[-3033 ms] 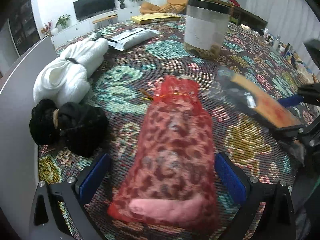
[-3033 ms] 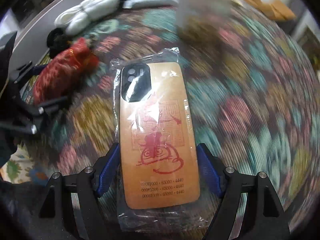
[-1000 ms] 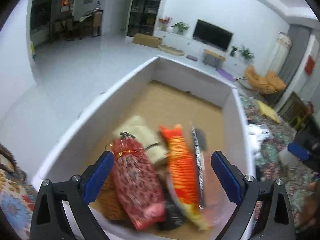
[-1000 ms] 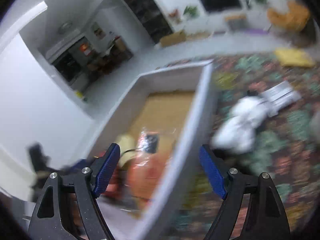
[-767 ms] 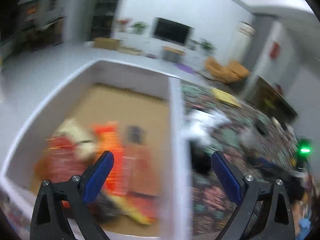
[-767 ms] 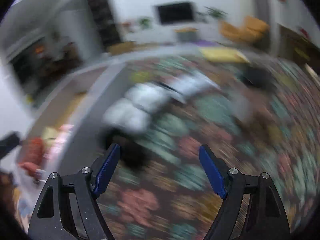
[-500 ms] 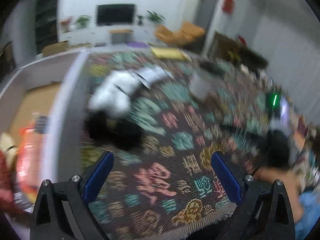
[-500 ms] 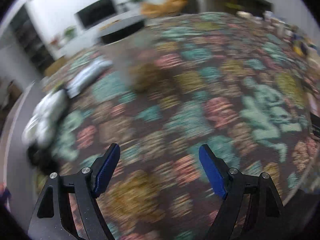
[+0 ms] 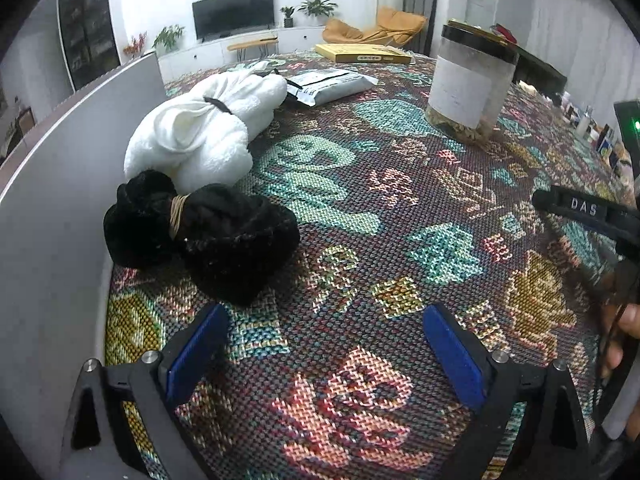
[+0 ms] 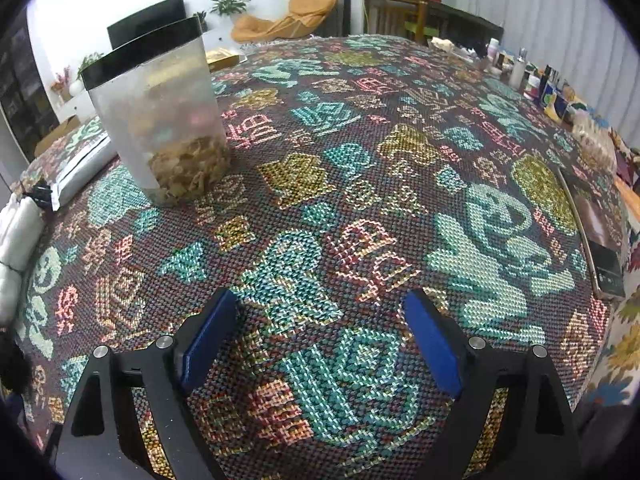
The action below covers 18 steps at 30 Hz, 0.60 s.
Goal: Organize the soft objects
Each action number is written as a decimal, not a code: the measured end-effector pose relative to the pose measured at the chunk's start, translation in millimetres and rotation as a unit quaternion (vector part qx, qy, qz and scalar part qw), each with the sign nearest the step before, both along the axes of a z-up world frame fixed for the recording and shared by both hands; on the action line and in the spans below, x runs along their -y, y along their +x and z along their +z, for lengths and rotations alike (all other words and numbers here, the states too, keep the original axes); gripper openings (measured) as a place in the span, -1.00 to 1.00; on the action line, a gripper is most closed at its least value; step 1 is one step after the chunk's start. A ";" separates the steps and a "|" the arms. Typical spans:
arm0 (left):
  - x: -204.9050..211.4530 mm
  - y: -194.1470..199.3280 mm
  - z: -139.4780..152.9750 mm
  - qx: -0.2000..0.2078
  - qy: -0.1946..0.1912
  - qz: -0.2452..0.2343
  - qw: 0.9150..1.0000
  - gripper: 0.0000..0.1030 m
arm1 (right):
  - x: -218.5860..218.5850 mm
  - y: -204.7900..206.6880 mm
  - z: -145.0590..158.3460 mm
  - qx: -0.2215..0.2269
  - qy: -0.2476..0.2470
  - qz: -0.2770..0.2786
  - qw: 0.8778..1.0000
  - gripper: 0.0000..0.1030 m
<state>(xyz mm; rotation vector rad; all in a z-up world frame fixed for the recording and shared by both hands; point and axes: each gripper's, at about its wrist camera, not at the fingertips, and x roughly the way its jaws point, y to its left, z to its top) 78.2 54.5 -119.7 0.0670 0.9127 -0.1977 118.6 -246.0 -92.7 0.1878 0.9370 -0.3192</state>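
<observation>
In the left wrist view a black fluffy bundle (image 9: 208, 236) tied with a tan band lies on the patterned tablecloth (image 9: 400, 208), just ahead and left of my open left gripper (image 9: 324, 354). Behind it rests a white plush bundle (image 9: 208, 124). Nothing sits between the left blue pads (image 9: 196, 354). In the right wrist view my right gripper (image 10: 320, 338) hangs over bare cloth (image 10: 360, 200), its jaws opening and empty. The white bundle's edge (image 10: 16, 236) shows at far left there.
A white box wall (image 9: 52, 184) runs along the left. A clear jar (image 9: 468, 84) (image 10: 160, 120) with a black lid stands on the cloth, a grey mailer bag (image 9: 332, 84) and a yellow box (image 9: 362, 53) behind. Small bottles (image 10: 536, 76) line the far right edge. A hand (image 9: 620, 344) shows at right.
Both grippers swung away from the white box holding the red pouch and orange items, and came down over the tablecloth. Both stayed empty; the left one now faces the black bundle.
</observation>
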 end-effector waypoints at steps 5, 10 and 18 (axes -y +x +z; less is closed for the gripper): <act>3.2 4.0 -1.9 -0.001 0.001 0.000 1.000 1.00 | -3.5 -1.9 1.3 0.001 -0.005 -0.001 1.000 0.76; 3.3 3.1 -1.5 -0.001 0.001 0.000 1.000 1.00 | -4.7 -1.4 1.2 0.001 -0.008 -0.003 1.000 0.77; 3.4 3.1 -1.7 -0.001 0.001 0.000 1.000 1.00 | -4.7 -1.5 1.5 0.001 -0.008 -0.003 1.000 0.78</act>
